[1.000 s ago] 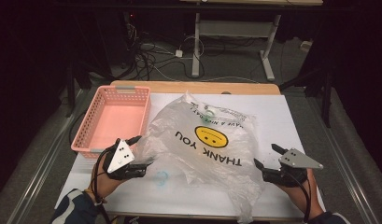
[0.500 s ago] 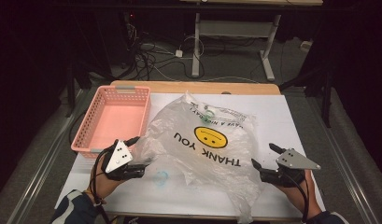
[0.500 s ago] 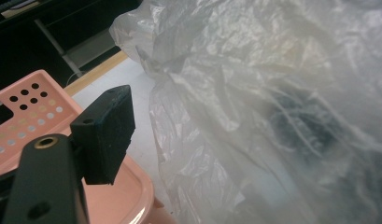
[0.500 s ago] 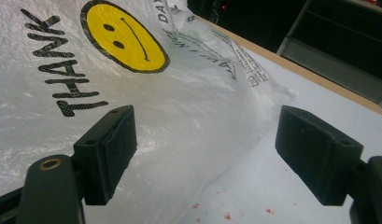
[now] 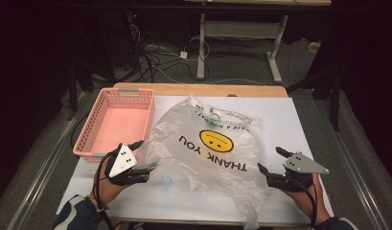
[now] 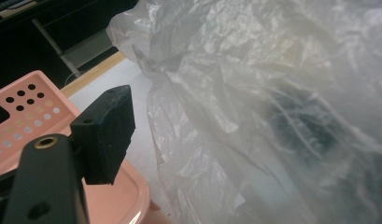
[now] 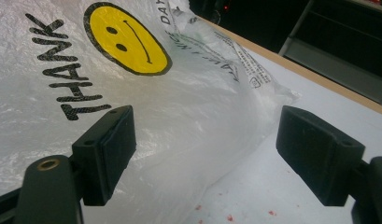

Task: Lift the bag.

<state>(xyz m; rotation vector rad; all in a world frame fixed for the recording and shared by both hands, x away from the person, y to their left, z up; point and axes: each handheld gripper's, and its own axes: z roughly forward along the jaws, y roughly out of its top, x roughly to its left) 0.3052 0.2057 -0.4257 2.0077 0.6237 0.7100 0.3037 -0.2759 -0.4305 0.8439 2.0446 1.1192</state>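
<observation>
Landmark: plastic bag [image 5: 210, 148], spread flat mid-table, smiley print up, "THANK YOU" reading away from person.

Left of bag: pink basket [image 5: 118, 120], empty, just beside bag's left edge; probably parked as receptacle.

At bag's near-left edge: left gripper [image 5: 148, 155], jaws spread, plastic crowding between them in left gripper view; clamp on film not confirmed, so likely reaching for hold, not yet gripping.

At bag's near-right edge: right gripper [image 5: 270, 160], jaws wide apart, holding nothing, aimed at bag rim. Likely matching grab to lift or open bag.
</observation>
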